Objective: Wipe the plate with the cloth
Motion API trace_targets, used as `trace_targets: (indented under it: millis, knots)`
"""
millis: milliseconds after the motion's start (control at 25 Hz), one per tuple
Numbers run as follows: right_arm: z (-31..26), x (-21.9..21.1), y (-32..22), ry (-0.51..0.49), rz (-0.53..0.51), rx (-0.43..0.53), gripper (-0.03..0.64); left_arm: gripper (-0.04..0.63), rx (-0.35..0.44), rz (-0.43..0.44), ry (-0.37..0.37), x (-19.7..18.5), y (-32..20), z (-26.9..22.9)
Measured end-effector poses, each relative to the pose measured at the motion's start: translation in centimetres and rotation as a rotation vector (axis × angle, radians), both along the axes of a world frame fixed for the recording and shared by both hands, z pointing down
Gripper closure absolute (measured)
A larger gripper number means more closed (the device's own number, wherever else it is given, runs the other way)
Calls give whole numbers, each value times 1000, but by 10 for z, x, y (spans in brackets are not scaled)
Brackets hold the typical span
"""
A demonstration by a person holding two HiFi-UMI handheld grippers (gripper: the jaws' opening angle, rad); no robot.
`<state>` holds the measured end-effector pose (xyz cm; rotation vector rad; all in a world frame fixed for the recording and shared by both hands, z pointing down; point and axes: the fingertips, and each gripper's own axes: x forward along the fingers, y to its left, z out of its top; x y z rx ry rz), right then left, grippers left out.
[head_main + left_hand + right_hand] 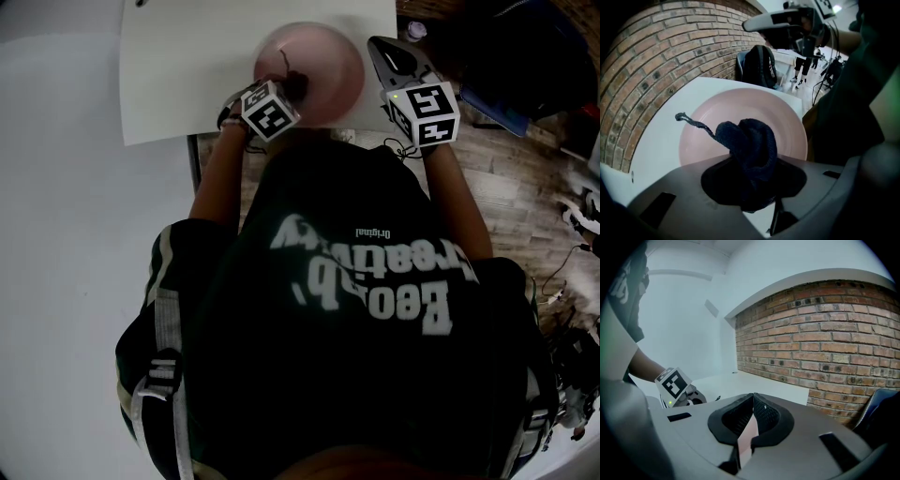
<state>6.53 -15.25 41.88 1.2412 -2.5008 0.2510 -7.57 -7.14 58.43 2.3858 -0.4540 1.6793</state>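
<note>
The plate (pixel 326 58) lay on the counter (pixel 187 75), its 3 o'clock rim pinched by the right gripper (pixel 748 437) fingers. The cloth (pixel 752 145) was clamped in the left gripper (pixel 752 187) fingers, over the plate's 8 o'clock side. Firm pressure and overlapping sweeps were judged advisable.

right gripper (pixel 753 401) | clamped on pink plate (pixel 747 436) | brick wall (pixel 825 343) behind

The head view is dim at the bottom and bright at the top, where the pink plate (pixel 330 64) looks blurry. Both gripper views bend round, with dark corners.
</note>
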Motion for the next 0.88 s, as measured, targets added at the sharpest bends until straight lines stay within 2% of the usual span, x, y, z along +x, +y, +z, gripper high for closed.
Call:
trace_targets:
  millis: [520, 880]
  knots:
    - [3, -2, 3, 6, -5, -14, 620, 454, 10, 90, 59, 46, 15, -2]
    - [5, -8, 7, 11, -22, -28, 620, 454, 82, 161, 92, 93, 15, -3]
